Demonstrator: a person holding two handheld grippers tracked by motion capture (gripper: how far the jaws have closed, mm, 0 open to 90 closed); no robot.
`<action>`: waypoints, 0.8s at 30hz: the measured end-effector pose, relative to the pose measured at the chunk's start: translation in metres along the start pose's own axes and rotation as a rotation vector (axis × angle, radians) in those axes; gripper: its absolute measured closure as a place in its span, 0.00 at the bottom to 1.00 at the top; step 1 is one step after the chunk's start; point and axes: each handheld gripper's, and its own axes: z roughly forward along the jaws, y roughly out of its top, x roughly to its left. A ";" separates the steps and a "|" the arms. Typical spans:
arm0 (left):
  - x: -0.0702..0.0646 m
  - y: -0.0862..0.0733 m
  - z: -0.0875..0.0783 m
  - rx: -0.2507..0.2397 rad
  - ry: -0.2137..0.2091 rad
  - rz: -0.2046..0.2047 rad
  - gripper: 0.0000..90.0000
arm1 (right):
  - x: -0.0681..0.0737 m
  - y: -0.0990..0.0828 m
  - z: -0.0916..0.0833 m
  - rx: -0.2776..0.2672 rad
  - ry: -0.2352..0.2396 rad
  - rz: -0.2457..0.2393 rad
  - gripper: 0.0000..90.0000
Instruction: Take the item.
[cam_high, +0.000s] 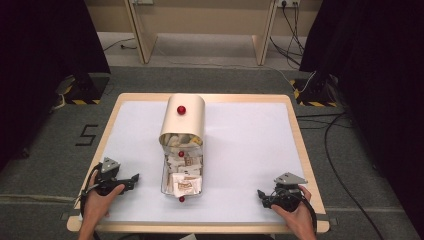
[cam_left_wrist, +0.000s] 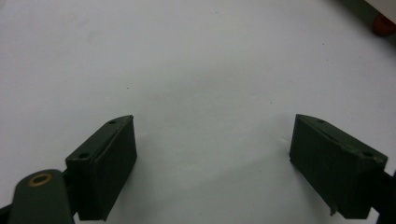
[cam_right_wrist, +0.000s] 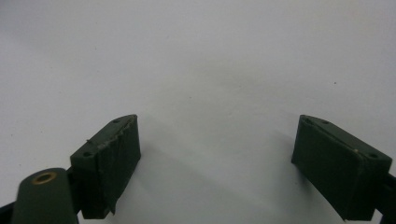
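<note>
A beige metal box lies in the middle of the white table top, its sliding lid pushed back so that several white packets show inside. The lid carries a red knob; a red knob sits at the box's near end too. My left gripper rests on the table left of the box, jaws wide open, nothing between them. My right gripper rests at the near right, open and empty. A red knob peeks in at the left gripper view's top right.
The table has a wooden rim. Beyond it stand a wooden frame, black curtains on both sides, and cables on the grey floor. White surface lies between each gripper and the box.
</note>
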 end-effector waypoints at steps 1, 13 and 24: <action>0.000 0.000 0.000 0.000 0.000 0.000 0.16 | 0.000 0.000 0.000 0.000 0.000 0.000 0.17; -0.005 -0.001 -0.003 -0.015 -0.025 0.012 0.22 | 0.000 0.000 0.000 -0.003 0.000 0.003 0.17; -0.019 0.010 -0.018 -0.052 -0.061 0.048 0.24 | 0.000 -0.001 0.000 -0.004 -0.002 0.006 0.17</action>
